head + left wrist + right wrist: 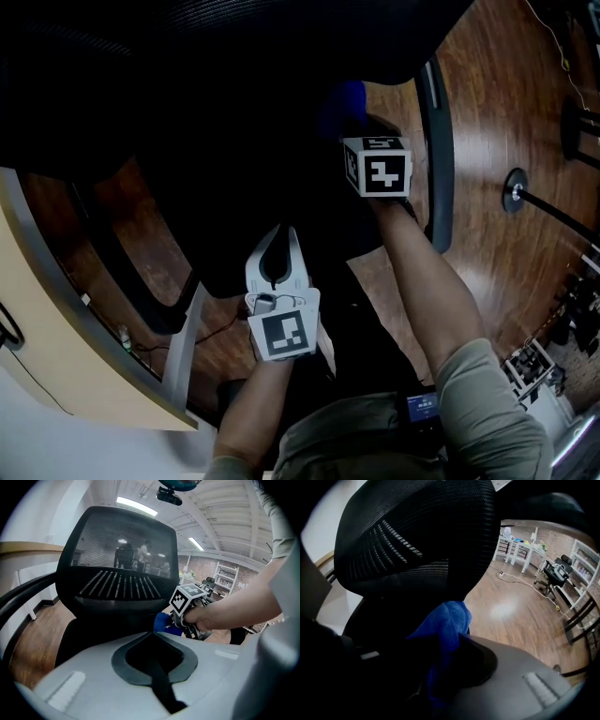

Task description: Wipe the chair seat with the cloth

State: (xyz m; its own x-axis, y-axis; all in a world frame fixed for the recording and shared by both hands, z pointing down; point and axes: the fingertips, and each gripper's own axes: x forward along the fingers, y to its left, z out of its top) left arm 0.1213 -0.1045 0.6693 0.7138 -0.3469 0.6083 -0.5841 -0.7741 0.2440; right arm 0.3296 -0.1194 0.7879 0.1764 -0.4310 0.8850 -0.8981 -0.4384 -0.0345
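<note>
One pale desk edge point(66, 328) runs down the far left of the head view, with wooden floor point(506, 84) visible around the work area. One black office chair is present, with a mesh backrest point(122, 559) and a dark chair seat point(91, 632). Two armrests are counted: one at the left point(21, 597) and one at the right point(439, 141). Two grippers are in use, each held in one of the person's hands. The left gripper point(279, 234) is positioned above the front part of the seat. Its jaws meet at the tips and nothing is between them. It is well apart from the cloth. One blue cloth point(342, 98) is present, further right and toward the rear of the seat, close to the foot of the backrest and inboard of the right armrest. The right gripper point(452, 632) has its jaws clamped on this cloth, which bunches up from between them and hangs down over the seat. The seat is too dark in all three views to confirm whether the cloth is pressed against it. One marker cube point(377, 167) shows on the right gripper.
</note>
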